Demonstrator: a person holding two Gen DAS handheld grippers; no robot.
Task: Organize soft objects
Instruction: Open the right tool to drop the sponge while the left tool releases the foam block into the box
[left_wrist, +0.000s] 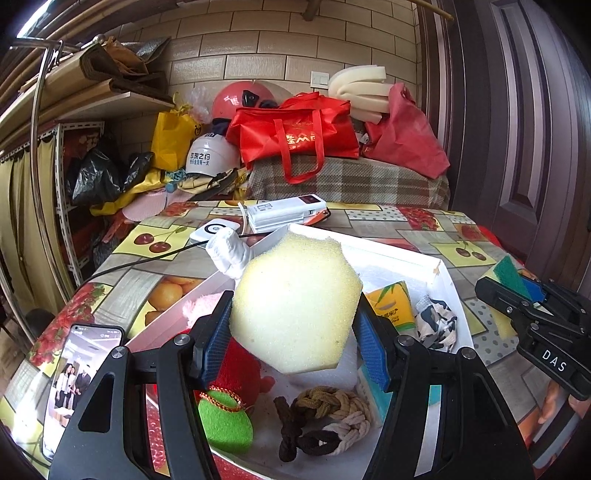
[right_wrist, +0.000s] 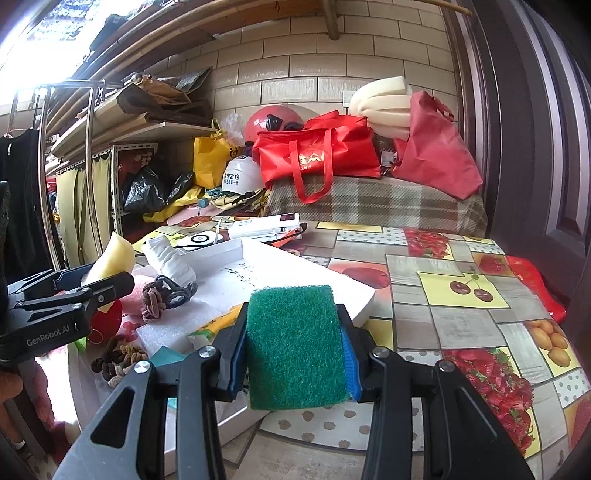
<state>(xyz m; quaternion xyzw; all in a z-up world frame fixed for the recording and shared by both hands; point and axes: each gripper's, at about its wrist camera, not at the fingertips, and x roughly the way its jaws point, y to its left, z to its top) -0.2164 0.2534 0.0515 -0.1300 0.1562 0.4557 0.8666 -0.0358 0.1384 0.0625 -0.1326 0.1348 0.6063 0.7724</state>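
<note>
My left gripper (left_wrist: 293, 332) is shut on a pale yellow sponge (left_wrist: 295, 299) and holds it above the white box (left_wrist: 439, 264). In the box lie a red and green plush (left_wrist: 225, 410), a braided rope knot (left_wrist: 325, 413), a yellow tissue pack (left_wrist: 393, 302), a patterned cloth (left_wrist: 437, 323) and a white sock roll (left_wrist: 231, 254). My right gripper (right_wrist: 293, 347) is shut on a green scouring sponge (right_wrist: 295, 343) over the box's right edge (right_wrist: 354, 306). It also shows in the left wrist view (left_wrist: 517, 284) at the right.
A phone (left_wrist: 77, 380) lies left of the box on the fruit-print tablecloth (right_wrist: 461, 284). A white power bank (left_wrist: 284, 212) and a round charger (left_wrist: 214, 230) with cable sit behind the box. Red bags (left_wrist: 295, 136), helmets and foam are piled beyond the table.
</note>
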